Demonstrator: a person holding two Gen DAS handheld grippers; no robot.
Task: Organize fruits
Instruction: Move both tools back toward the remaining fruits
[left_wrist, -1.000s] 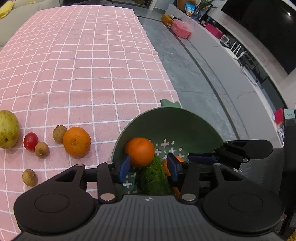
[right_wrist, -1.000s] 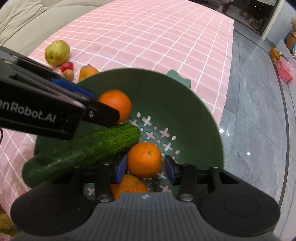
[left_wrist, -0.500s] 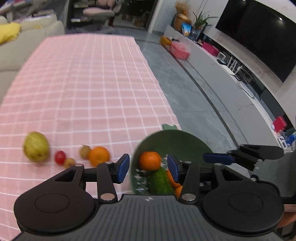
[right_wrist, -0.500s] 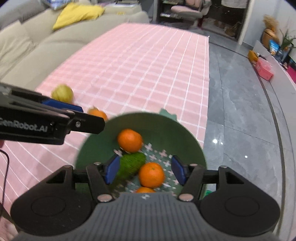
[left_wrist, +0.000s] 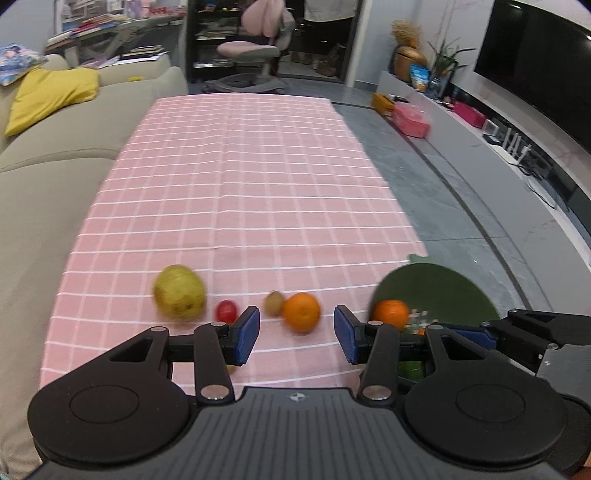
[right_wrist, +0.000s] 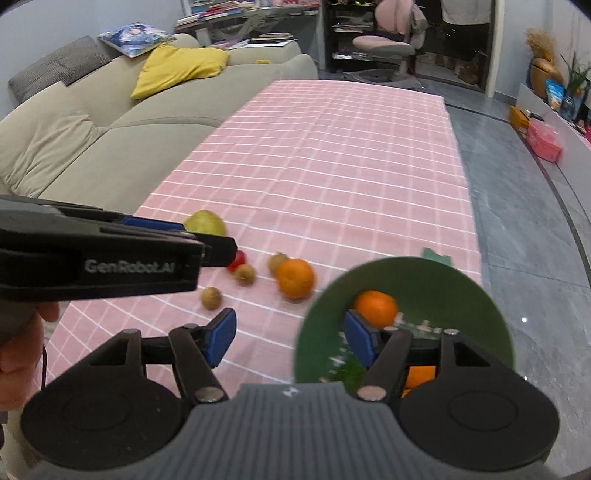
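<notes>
A green colander bowl (right_wrist: 461, 280) stands at the near right corner of the pink checked tablecloth (left_wrist: 251, 184). It holds an orange (right_wrist: 375, 306), more oranges and a cucumber, mostly hidden behind my right gripper. The bowl also shows in the left wrist view (left_wrist: 443, 288). Loose on the cloth lie an orange (left_wrist: 301, 312), a yellow-green pear (left_wrist: 179, 291), a red cherry tomato (left_wrist: 226, 311) and small brown fruits (right_wrist: 210, 297). My left gripper (left_wrist: 295, 334) is open and empty above the loose orange. My right gripper (right_wrist: 290, 341) is open and empty beside the bowl.
A beige sofa (right_wrist: 92, 122) with a yellow cushion runs along the cloth's left side. Grey floor (left_wrist: 443, 192) lies to the right, with a low TV bench and boxes beyond. An office chair (left_wrist: 251, 48) stands past the far end.
Both grippers have pulled back and up from the bowl and swung left, so more of the cloth and room shows. Both jaws have opened wider. The fruit has not moved.
</notes>
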